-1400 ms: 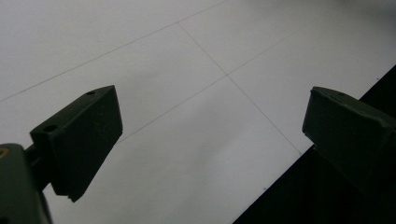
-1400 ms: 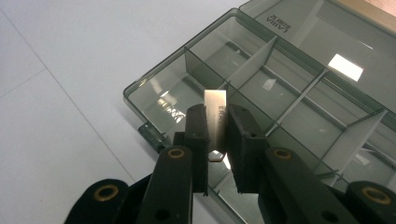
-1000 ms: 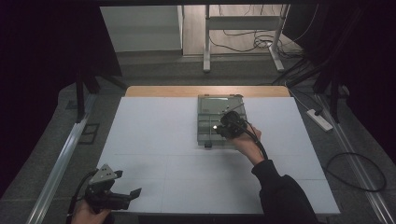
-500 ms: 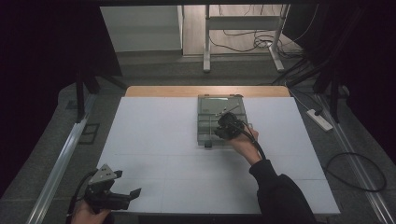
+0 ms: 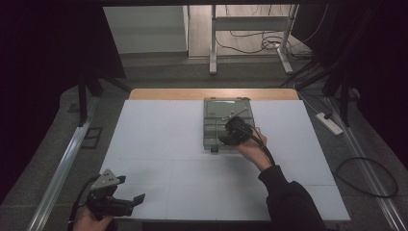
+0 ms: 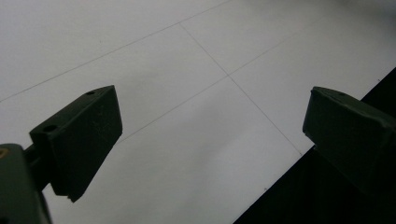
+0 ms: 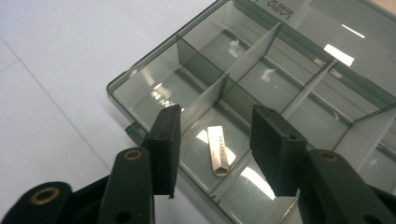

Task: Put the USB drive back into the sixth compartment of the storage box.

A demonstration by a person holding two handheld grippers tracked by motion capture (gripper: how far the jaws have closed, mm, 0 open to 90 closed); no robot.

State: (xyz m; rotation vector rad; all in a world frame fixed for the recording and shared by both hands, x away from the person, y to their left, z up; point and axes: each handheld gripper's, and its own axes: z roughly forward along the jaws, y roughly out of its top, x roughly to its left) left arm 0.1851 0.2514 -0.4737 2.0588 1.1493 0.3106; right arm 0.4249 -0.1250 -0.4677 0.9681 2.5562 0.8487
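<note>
A smoky clear organizer box (image 5: pixel 210 126) lies with its lid back at the table's far middle. In the right gripper view its dividers (image 7: pixel 212 95) form several compartments, and a small silver metal strip (image 7: pixel 218 151) lies flat in one of them. My right gripper (image 7: pixel 216 114) hovers over that compartment. Its jaws have just been opening, and the strip lies below the gap, free of both pads. In the high view the right gripper (image 5: pixel 224 139) sits over the box's near edge. My left gripper (image 5: pixel 131 188) rests open and empty at the near left corner, and shows again in its own view (image 6: pixel 212 107).
The white table top (image 5: pixel 159 139) spreads around the box. Its front edge (image 6: pixel 299 156) runs just under the left gripper's right jaw. A power strip (image 5: pixel 329 123) and cables lie on the floor to the right, and a desk frame (image 5: pixel 250 24) stands beyond the table.
The right gripper's jaws have spread apart over the box. Both hands have stayed where they were.
</note>
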